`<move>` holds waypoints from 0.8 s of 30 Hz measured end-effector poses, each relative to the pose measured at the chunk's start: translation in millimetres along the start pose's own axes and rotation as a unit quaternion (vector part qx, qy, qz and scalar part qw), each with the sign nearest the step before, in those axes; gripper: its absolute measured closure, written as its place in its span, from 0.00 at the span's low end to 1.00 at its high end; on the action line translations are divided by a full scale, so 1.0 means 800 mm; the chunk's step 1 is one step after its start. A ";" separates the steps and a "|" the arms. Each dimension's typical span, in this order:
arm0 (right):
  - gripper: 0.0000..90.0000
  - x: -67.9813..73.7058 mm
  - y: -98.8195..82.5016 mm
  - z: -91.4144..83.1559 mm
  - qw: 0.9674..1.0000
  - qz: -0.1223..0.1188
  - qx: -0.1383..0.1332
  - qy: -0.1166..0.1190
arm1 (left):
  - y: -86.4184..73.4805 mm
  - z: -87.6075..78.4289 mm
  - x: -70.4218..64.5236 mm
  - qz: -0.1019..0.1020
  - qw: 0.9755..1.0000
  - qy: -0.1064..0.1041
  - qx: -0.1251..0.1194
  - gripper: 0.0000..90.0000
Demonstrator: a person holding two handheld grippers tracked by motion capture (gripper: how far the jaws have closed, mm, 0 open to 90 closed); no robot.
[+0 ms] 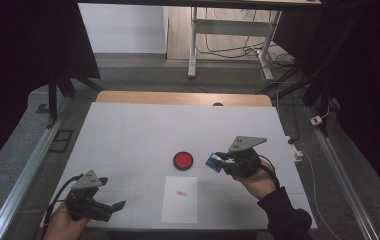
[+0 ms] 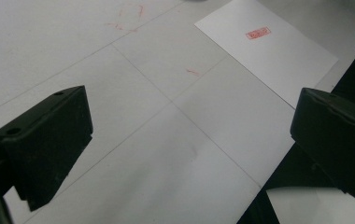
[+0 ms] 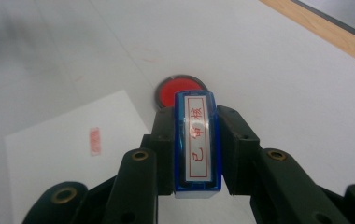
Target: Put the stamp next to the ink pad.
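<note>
The right gripper (image 3: 196,144) is clamped on a blue stamp (image 3: 196,140), its two black jaws pressing the stamp's long sides. The stamp's labelled top, with red characters inside a red frame, faces the gripper's own camera. Just ahead of this gripper lies a round red ink pad (image 3: 180,89) on the white surface (image 3: 278,74), partly hidden behind the stamp's far end. To the gripper's left lies a white sheet of paper (image 3: 68,154) bearing one small red stamped mark (image 3: 95,141).

In the high view the right gripper (image 1: 221,161) hangs above the surface, just beside the ink pad (image 1: 183,160) and beyond the paper (image 1: 179,200).

The left gripper (image 2: 189,135) stands wide open with nothing between its jaws, low over the bare surface, with the paper (image 2: 264,56) ahead of it to the right.
</note>
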State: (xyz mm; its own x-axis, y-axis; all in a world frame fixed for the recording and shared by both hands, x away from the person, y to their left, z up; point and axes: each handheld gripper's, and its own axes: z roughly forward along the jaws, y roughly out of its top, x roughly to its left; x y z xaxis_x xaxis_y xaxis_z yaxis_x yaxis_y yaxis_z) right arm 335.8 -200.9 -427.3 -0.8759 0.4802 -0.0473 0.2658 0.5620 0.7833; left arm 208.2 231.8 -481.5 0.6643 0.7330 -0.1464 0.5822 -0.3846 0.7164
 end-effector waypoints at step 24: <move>0.77 -0.041 -0.030 0.007 0.996 0.030 0.047 -0.065 | 0.001 0.002 -0.002 0.017 1.000 0.008 0.020 0.00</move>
State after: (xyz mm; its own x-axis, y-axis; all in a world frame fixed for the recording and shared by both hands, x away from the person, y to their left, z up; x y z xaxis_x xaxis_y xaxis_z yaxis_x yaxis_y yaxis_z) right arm 360.7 -226.4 -448.3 -0.7994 0.5947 -0.0858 0.3592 0.5874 0.7252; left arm 208.1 229.4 -481.9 0.6773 0.7273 -0.1112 0.5778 -0.4322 0.6924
